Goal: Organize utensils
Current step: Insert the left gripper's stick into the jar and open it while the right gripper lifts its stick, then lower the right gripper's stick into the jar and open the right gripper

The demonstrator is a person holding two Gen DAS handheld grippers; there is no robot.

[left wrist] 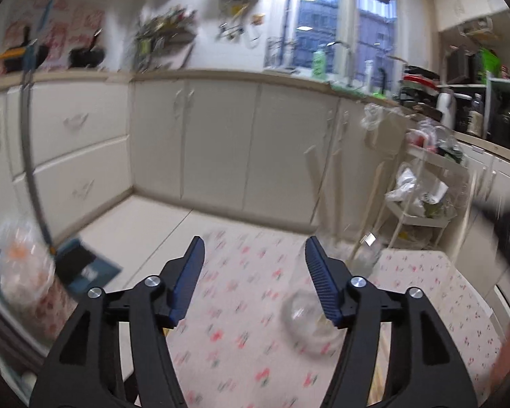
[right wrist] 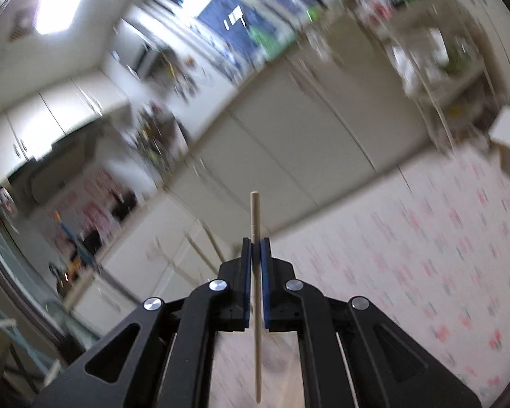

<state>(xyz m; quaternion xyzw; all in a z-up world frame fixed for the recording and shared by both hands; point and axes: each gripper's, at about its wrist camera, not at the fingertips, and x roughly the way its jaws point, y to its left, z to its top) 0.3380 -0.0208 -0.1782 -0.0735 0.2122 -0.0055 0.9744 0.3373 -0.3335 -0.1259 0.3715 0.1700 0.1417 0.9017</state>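
Carrying step: my right gripper (right wrist: pixel 255 243) is pinching a chopstick (right wrist: pixel 255 210); left gripper (left wrist: pixel 255 248) spread, empty. Next: finding its holder.

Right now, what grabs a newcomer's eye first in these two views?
In the right wrist view, a slim beige chopstick is pinched upright between the right gripper's blue-padded fingers. In the left wrist view, the left gripper gapes empty above a cherry-print tablecloth, with a clear glass bowl just right of centre.
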